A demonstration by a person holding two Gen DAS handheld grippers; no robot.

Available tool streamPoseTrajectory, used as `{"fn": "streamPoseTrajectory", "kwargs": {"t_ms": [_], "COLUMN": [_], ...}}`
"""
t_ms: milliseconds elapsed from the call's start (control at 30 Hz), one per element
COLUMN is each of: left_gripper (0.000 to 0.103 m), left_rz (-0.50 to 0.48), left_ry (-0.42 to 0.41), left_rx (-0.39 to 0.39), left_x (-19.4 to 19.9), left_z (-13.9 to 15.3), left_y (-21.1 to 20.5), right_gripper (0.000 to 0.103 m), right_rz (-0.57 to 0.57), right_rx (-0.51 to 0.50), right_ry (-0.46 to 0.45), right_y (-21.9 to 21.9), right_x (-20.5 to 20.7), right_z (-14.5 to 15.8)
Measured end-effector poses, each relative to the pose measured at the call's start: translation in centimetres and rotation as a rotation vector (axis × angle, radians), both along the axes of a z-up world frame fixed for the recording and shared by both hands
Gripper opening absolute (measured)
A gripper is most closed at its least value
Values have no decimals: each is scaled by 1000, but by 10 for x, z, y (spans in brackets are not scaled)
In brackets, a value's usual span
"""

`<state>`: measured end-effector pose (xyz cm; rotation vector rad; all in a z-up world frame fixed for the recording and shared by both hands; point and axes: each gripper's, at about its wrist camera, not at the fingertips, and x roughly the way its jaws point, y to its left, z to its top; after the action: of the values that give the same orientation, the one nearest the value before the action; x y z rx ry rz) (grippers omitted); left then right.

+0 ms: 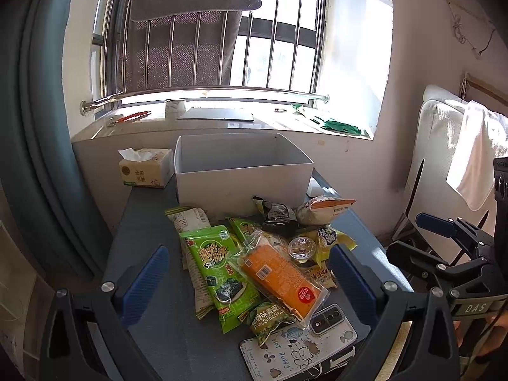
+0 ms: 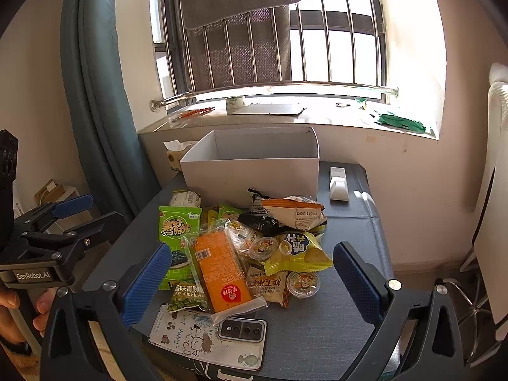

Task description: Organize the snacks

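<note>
A pile of snacks lies on a grey-blue table (image 1: 152,238): a green seaweed pack (image 1: 219,270), an orange bar in clear wrap (image 1: 282,279), a garlic peas pack (image 1: 270,317), a yellow pack (image 1: 330,238), small jelly cups (image 1: 301,247) and a white-orange bag (image 1: 324,209). A white open box (image 1: 241,171) stands behind them, nothing visible inside. My left gripper (image 1: 250,282) is open and empty, hovering above the pile's near side. My right gripper (image 2: 250,282) is open and empty above the pile; the orange bar (image 2: 219,273) and box (image 2: 254,165) show there too.
A phone in a cartoon case (image 1: 298,346) lies at the table's near edge under the snacks. A tissue pack (image 1: 146,168) sits left of the box, a white device (image 2: 338,184) to its right. A window ledge (image 1: 222,123) runs behind; a chair (image 1: 444,158) stands right.
</note>
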<state>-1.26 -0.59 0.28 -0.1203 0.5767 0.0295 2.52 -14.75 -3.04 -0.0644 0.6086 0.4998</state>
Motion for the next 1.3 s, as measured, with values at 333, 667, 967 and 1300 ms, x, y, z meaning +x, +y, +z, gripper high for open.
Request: {"fn": "streamPoseTrajectory", "kwargs": {"t_ms": [333,667,967,1300], "left_gripper": [103,103,103,103], "left_rz": [7,15,20,19], "left_ry": [-13,-24,-23,-18], "left_rx": [6,12,27,23], "left_x": [-6,-7,-9,-8], "left_z": [6,12,13,12], "left_y": [0,2,2,3], "right_gripper": [103,103,103,103], "right_rz": [16,35,37,26], "right_rx": [-11,-40,-36,-29], "right_ry": [-30,-32,-33,-23], "right_y": [4,10,11,8], "right_x": [-6,-7,-7,-5], "right_z": [9,8,8,5]}}
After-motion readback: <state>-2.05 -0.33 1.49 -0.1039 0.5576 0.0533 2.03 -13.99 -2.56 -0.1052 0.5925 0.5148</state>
